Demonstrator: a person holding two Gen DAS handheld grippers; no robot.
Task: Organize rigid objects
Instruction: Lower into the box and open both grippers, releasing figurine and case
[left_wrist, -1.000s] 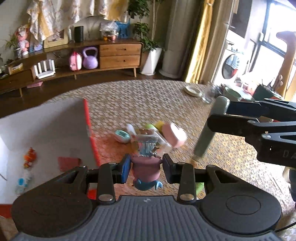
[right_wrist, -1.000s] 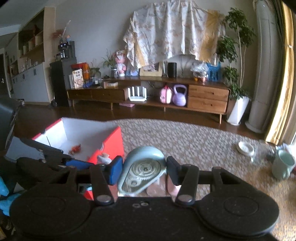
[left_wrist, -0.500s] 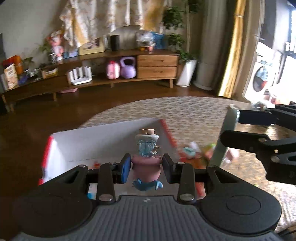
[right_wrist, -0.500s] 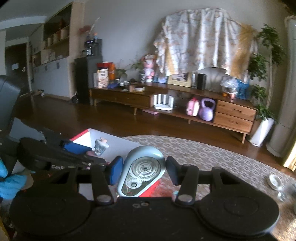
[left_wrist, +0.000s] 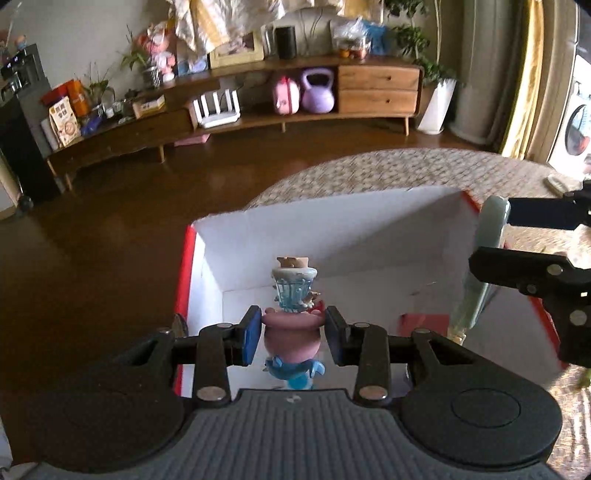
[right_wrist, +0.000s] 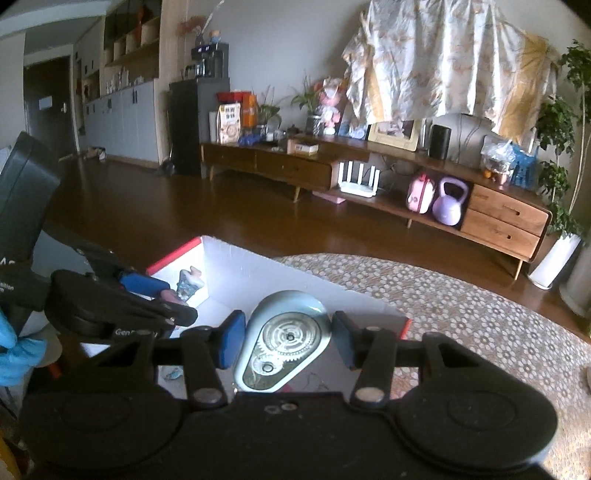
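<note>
My left gripper (left_wrist: 292, 335) is shut on a pink and blue toy figurine (left_wrist: 291, 334) and holds it over the open red box with a white inside (left_wrist: 332, 236). My right gripper (right_wrist: 288, 339) is shut on a pale green teardrop-shaped gear toy (right_wrist: 282, 341) and holds it over the same box (right_wrist: 258, 266), to the right of the left gripper. In the left wrist view the gear toy (left_wrist: 480, 266) shows edge-on at the box's right wall. In the right wrist view the figurine (right_wrist: 188, 282) shows at the left.
The box stands on a table with a patterned cloth (right_wrist: 461, 306). A red card (left_wrist: 424, 321) lies on the box floor. Beyond the table are a dark wooden floor and a long low sideboard (left_wrist: 258, 107). A small white dish (left_wrist: 557, 181) sits far right.
Both grippers have moved left from the pile of toys on the cloth to above the open box, each carrying its toy. The pile has dropped out of view.
</note>
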